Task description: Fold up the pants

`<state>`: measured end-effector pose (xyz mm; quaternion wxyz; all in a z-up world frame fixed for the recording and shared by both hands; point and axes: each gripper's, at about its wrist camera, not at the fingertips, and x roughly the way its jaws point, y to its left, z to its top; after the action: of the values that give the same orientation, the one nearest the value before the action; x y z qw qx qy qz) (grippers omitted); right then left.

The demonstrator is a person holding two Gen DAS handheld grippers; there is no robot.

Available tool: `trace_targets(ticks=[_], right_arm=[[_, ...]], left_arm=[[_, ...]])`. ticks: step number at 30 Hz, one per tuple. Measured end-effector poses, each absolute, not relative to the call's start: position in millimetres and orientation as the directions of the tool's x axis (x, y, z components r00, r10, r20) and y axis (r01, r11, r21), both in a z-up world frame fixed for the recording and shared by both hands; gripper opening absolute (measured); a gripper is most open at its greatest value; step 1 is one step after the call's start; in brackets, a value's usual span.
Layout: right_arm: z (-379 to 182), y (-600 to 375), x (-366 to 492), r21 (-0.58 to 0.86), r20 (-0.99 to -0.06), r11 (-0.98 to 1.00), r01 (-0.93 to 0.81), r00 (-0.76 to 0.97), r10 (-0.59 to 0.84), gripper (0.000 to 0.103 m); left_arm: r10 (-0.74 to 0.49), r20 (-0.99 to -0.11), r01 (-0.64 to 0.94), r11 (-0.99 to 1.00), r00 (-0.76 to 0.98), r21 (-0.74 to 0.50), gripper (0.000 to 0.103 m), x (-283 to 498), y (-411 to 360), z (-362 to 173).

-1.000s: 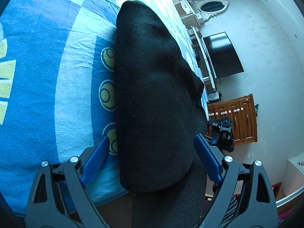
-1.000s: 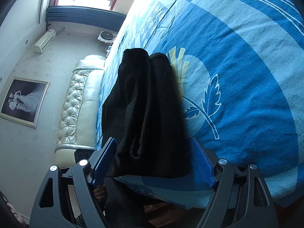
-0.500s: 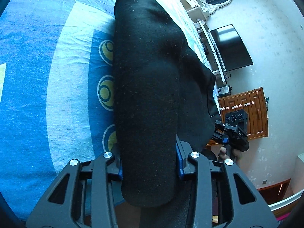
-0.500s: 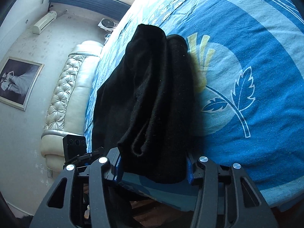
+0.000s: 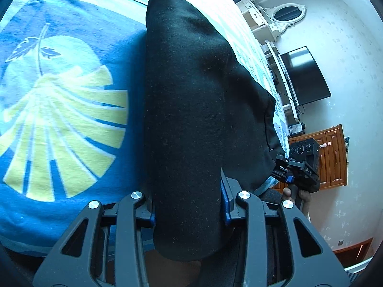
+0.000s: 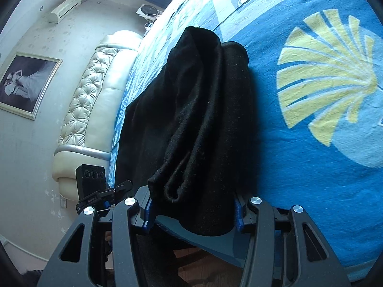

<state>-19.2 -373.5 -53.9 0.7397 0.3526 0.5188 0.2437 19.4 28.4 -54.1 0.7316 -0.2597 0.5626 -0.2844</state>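
Left wrist view first: the left gripper (image 5: 186, 211), black-framed with blue pads, is clamped on the near end of the black knit pants (image 5: 191, 110), pads pressing into the cloth from both sides. A second ago those jaws stood wide around the same end; they have just closed in, and the fabric now bulges out below them. From the grip the dark pant leg runs away up the picture and lies on the blue bedspread with its yellow fan-shaped print (image 5: 59, 129). Off to the right the other handheld unit shows at the bed's edge, with a wooden cabinet (image 5: 332, 157) and a dark television (image 5: 304, 76) against the wall behind.

Over to the right wrist view: the right gripper (image 6: 191, 212) is likewise pinching the other bunched, layered end of the pants, where a second ago its jaws were spread. The bedspread print sits in a different spot in both views than before, so both hands look to be carrying the cloth along. A cream tufted headboard (image 6: 95, 91) stands at the left.

Both ends gripped: my read is the fold itself comes next, carrying this end over toward the far one.
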Motion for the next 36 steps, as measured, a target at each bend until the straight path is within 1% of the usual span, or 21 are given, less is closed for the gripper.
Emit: trace_targets(ticks=[5, 15, 31, 33, 34, 35, 36], right_arm=[[-55, -358, -17, 0.776, -0.595, 0.631, -0.008, 0.326, 0.735, 0.049], [-53, -360, -22, 0.776, -0.591, 0.631, -0.008, 0.343, 0.730, 0.049], [-53, -361, -18, 0.776, -0.586, 0.630, -0.028, 0.337, 0.737, 0.049], [-53, -361, -18, 0.780, -0.581, 0.625, -0.028, 0.339, 0.740, 0.049], [-54, -363, -18, 0.787, -0.573, 0.616, -0.025, 0.343, 0.745, 0.050], [-54, -364, -18, 0.797, -0.560, 0.604, -0.024, 0.346, 0.752, 0.051], [-54, -365, -18, 0.806, -0.546, 0.591, -0.026, 0.349, 0.761, 0.054]], left_arm=[[-0.719, -0.659, 0.097, 0.689, 0.221, -0.718, 0.037, 14, 43, -58], [-0.742, -0.631, 0.094, 0.661, 0.224, -0.744, 0.037, 12, 39, -59], [-0.763, -0.597, 0.105, 0.634, 0.247, -0.766, 0.038, 12, 54, -64], [-0.772, -0.585, 0.114, 0.623, 0.250, -0.774, 0.041, 11, 55, -64], [-0.779, -0.573, 0.117, 0.612, 0.255, -0.782, 0.045, 11, 56, -64], [-0.789, -0.558, 0.116, 0.599, 0.258, -0.793, 0.051, 10, 61, -65], [-0.802, -0.539, 0.113, 0.579, 0.260, -0.807, 0.055, 10, 64, -65]])
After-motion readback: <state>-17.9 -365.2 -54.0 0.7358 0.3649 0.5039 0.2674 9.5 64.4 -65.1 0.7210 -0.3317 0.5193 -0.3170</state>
